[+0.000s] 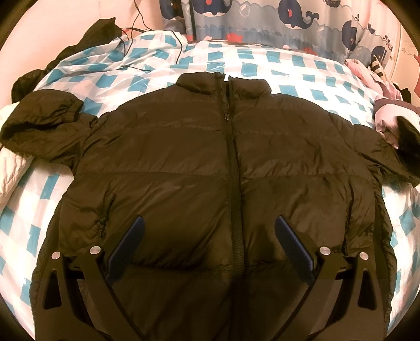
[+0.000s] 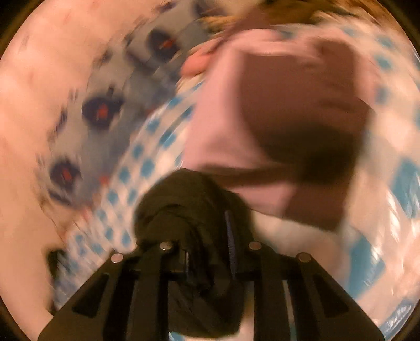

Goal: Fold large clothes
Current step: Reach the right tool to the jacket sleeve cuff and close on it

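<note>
Checked bedding: white and blue bed cover (image 1: 262,68) is lying under everything, with a whale-print curtain (image 1: 288,23) hanging behind it.
Jacket: dark puffy jacket (image 1: 210,157) is lying face up in the middle of the bed, zipped, collar toward the curtain, hem nearest the left wrist camera.
Sleeves: far-left sleeve (image 1: 39,126) is lying bunched beside the jacket's shoulder; the opposite sleeve (image 1: 388,157) is stretching off the jacket's other side.
Left gripper (image 1: 210,236): jaws are standing wide open above the jacket's lower front, holding nothing.
Right gripper (image 2: 207,230): jaws are closing tight on a wad of dark fabric, apparently that sleeve's cuff; the right wrist view is smearing with motion.
Pink and brown garment (image 2: 275,118): is lying on the bed beyond the jacket's cuff.
Risk: slick puffy cloth may be slipping out of a hurried pinch, and with nothing pinning the body, the whole jacket could be dragging askew.
</note>
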Demonstrator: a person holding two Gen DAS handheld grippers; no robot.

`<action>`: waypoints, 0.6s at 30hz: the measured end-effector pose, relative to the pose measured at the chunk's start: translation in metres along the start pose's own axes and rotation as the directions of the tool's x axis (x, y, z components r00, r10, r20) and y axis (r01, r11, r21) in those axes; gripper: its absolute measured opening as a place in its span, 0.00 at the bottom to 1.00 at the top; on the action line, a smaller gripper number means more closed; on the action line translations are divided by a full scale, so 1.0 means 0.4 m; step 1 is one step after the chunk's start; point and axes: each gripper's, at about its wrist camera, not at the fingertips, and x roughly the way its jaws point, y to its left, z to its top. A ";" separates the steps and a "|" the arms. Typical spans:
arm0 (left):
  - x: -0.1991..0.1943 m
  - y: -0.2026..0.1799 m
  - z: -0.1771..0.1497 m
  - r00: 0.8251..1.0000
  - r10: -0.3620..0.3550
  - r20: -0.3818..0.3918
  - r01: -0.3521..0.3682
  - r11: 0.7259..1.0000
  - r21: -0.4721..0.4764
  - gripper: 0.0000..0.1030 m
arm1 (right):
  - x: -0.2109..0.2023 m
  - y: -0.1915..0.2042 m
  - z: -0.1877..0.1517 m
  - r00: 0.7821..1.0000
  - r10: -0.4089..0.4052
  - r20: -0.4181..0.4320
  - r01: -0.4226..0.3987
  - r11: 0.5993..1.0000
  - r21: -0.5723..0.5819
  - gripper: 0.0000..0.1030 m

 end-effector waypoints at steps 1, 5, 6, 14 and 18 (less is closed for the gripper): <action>0.001 -0.001 0.000 1.000 0.000 -0.001 0.000 1.000 0.000 0.92 | -0.017 -0.033 -0.008 1.000 0.001 0.005 -0.001 1.000 0.014 0.22; 0.002 -0.001 -0.004 1.000 0.007 -0.002 -0.007 1.000 0.003 0.92 | -0.051 -0.068 -0.044 1.000 -0.011 -0.017 0.010 0.997 -0.079 0.59; 0.005 0.000 -0.003 1.000 0.007 -0.006 -0.007 1.000 0.000 0.92 | -0.056 -0.061 -0.052 1.000 -0.014 -0.018 0.012 0.995 -0.101 0.72; 0.016 -0.006 -0.010 1.000 0.007 -0.020 -0.006 1.000 0.013 0.92 | -0.061 0.201 -0.155 0.948 -0.208 0.240 0.316 0.688 -0.653 0.83; 0.015 -0.009 -0.012 1.000 0.014 -0.021 -0.013 1.000 0.018 0.92 | 0.001 0.355 -0.317 0.910 -0.213 0.357 0.397 0.193 -0.897 0.93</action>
